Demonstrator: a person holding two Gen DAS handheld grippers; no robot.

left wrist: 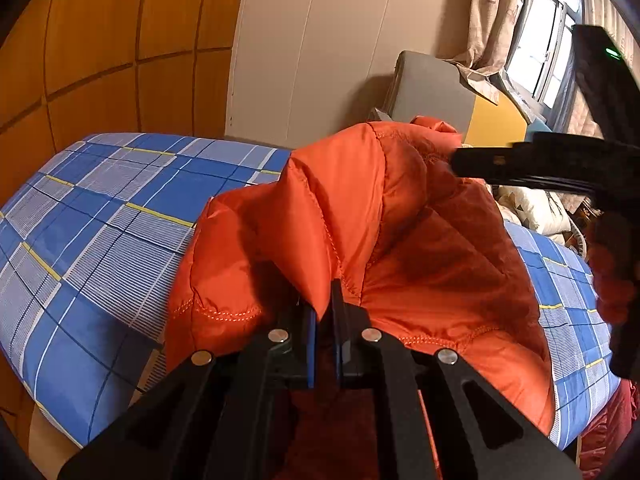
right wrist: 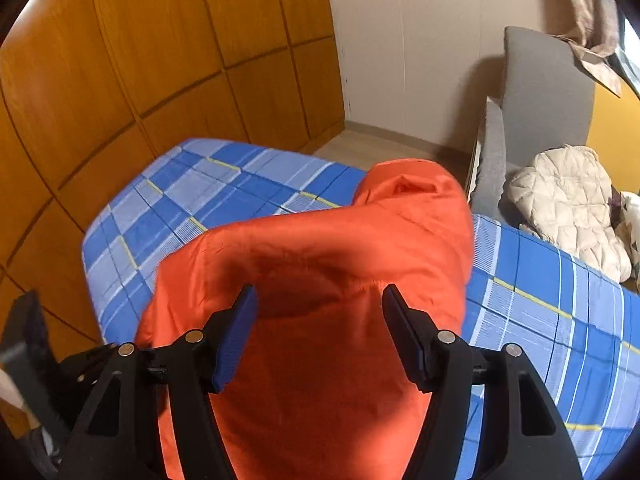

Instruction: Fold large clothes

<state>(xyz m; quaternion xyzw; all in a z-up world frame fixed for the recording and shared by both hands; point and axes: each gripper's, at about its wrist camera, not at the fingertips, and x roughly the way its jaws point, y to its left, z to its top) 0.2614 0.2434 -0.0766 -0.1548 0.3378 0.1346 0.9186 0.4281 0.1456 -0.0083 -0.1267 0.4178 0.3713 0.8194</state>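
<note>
orange quilted jacket (left wrist: 360, 216) is bunched and part lifted over the bed (left wrist: 100, 220), its near edge pinched in the clamped left gripper (left wrist: 326, 320) at 6 o'clock. right gripper (right wrist: 318, 316) hangs spread wide over the cloth, gripping nothing. further off at 2 o'clock a cream jacket (right wrist: 568, 204) waits; folding looks barely begun, no flat fold yet.
</note>
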